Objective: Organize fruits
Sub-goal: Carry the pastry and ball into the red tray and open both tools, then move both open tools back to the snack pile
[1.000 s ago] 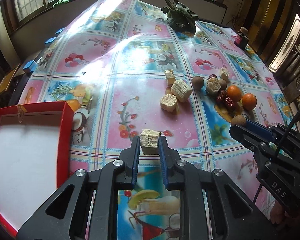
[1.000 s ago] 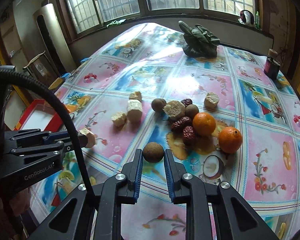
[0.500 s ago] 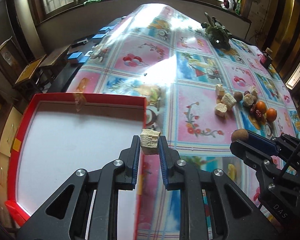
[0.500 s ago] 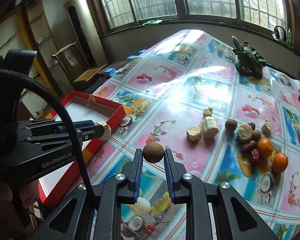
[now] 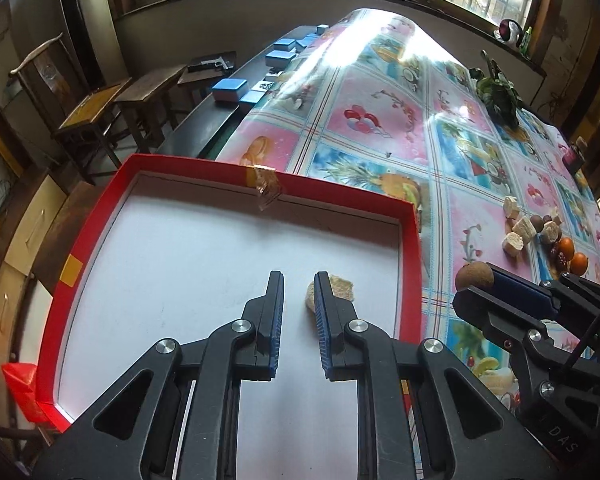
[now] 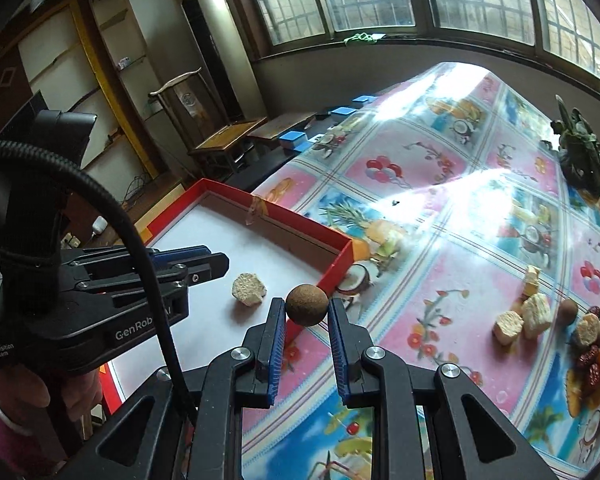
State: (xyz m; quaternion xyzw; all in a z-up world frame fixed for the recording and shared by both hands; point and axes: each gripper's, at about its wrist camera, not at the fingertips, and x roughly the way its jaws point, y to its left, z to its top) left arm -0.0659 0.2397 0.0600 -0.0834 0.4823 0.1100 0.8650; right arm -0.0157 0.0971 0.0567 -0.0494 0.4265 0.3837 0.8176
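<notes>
A red tray (image 5: 260, 178) with a white floor sits at the table's left edge. A pale cut chunk (image 5: 340, 286) lies on that floor, just right of my left gripper (image 5: 299, 280). Its jaws are closing with only a narrow gap, and nothing is between them. In the right wrist view the same chunk (image 6: 249, 293) lies free beyond the left gripper (image 6: 220, 264). My right gripper (image 6: 305, 304) is shut on a round brown fruit (image 6: 306, 312), held above the tray's near right rim (image 6: 334, 272). More chunks, brown fruits, red dates and oranges (image 6: 560, 328) lie in a heap on the cloth.
A flowered plastic cloth (image 5: 380, 120) covers the table. A leafy green vegetable (image 5: 498, 96) lies far back. Blue boxes (image 5: 228, 88) stand on a dark bench beyond the tray, with wooden stools (image 5: 100, 112) to the left. A person's hand (image 6: 28, 392) holds the left gripper.
Both grippers swung left from the fruit heap to the tray. The left gripper let go of the pale chunk, which now lies on the tray floor. The right still holds the brown fruit.
</notes>
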